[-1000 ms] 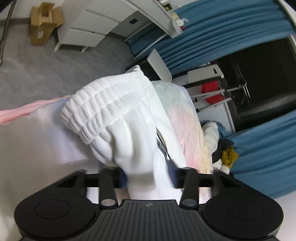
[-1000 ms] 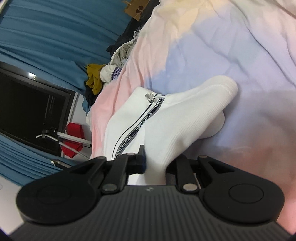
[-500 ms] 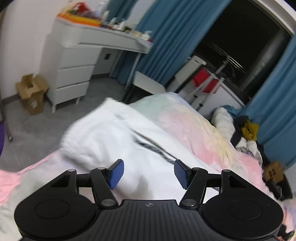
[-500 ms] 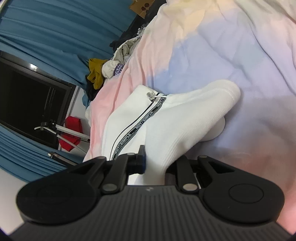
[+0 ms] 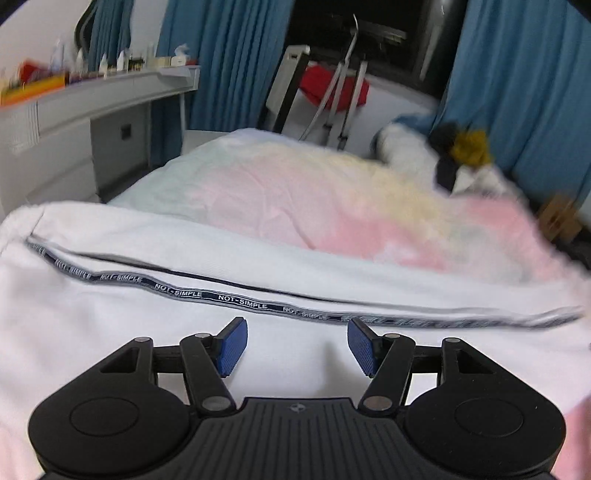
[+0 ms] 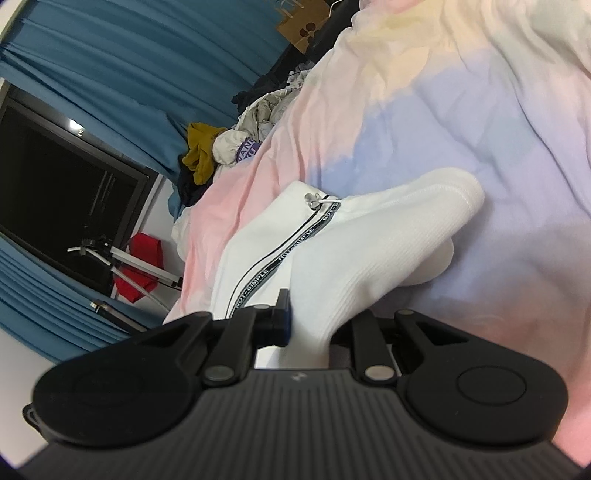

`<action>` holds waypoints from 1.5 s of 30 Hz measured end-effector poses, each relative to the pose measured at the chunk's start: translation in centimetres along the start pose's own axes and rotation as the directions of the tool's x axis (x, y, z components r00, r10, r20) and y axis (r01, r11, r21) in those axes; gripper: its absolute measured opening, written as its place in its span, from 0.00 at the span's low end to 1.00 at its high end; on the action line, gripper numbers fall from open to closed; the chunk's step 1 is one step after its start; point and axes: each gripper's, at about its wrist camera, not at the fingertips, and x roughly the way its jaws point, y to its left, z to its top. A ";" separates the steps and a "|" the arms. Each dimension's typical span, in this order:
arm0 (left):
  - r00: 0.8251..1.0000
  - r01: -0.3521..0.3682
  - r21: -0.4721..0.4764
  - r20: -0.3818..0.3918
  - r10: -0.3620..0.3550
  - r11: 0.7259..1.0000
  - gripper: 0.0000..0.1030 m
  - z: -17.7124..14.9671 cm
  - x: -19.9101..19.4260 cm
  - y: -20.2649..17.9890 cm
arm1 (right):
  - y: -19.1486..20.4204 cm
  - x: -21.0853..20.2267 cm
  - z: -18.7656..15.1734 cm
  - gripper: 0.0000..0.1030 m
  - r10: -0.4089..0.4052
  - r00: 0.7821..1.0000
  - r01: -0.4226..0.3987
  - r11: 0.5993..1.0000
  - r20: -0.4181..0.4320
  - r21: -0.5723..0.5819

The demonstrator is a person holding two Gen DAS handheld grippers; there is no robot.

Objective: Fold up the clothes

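A white zip jacket (image 5: 147, 317) with a dark "NOT-SIMPLE" tape along the zipper lies on a pastel tie-dye bed cover (image 5: 332, 195). My left gripper (image 5: 293, 345) is open and empty, its blue pads just above the white cloth. In the right wrist view the same jacket (image 6: 280, 236) lies on the cover (image 6: 461, 122). My right gripper (image 6: 310, 325) is shut on the jacket's ribbed white sleeve (image 6: 369, 254), which bunches up between the fingers.
A pile of clothes (image 5: 454, 155) sits at the far end of the bed, also in the right wrist view (image 6: 229, 147). A white desk with drawers (image 5: 55, 125) stands left. A stand with red cloth (image 5: 332, 88), blue curtains (image 5: 517, 74) and a cardboard box (image 6: 303, 22) are behind.
My left gripper has let go of the white ribbed cloth, opened, and swung up to look level across the bed. My right gripper stays shut on the sleeve, barely moved.
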 end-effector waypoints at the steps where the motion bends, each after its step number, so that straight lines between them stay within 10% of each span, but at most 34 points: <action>1: 0.999 -0.036 0.026 0.006 0.036 0.999 0.61 -0.3 0.8 -0.7 | -0.1 0.1 0.0 0.16 -0.002 1.000 0.002 1.000 -0.001 -0.003; 20: 0.997 -0.071 0.143 -0.003 0.072 0.987 0.61 -3.6 4.4 -0.9 | 3.3 -1.0 -0.6 0.16 -0.014 0.997 0.027 0.986 0.078 -0.163; 26: 0.999 -0.040 0.142 -0.003 0.041 0.989 0.61 -3.2 4.2 -0.5 | 10.1 -3.9 -3.2 0.16 0.078 0.977 0.019 0.895 0.198 -0.446; 30: 1.000 0.018 0.054 0.017 -0.019 0.998 0.61 -2.2 2.8 0.7 | 16.5 -7.4 -8.8 0.16 0.233 0.939 0.013 0.711 0.252 -0.703; 36: 0.984 0.077 -0.113 0.169 -0.058 0.991 0.61 0.2 -1.0 4.5 | 22.2 -10.5 -24.8 0.16 0.386 0.921 -0.022 0.186 0.053 -0.982; 40: 0.974 0.120 -0.160 0.212 -0.085 0.980 0.61 1.0 -2.6 6.2 | 19.9 -9.4 -34.3 0.16 0.289 0.948 -0.087 -0.168 -0.134 -0.982; 43: 0.977 0.127 -0.177 0.193 -0.092 0.976 0.61 0.9 -2.4 6.5 | 17.1 -8.1 -38.6 0.16 0.149 0.961 -0.167 -0.350 -0.231 -0.922; 45: 0.979 0.144 -0.202 0.171 -0.110 0.969 0.61 0.8 -2.0 6.7 | 16.1 -8.0 -39.4 0.16 0.128 0.963 -0.167 -0.399 -0.235 -0.902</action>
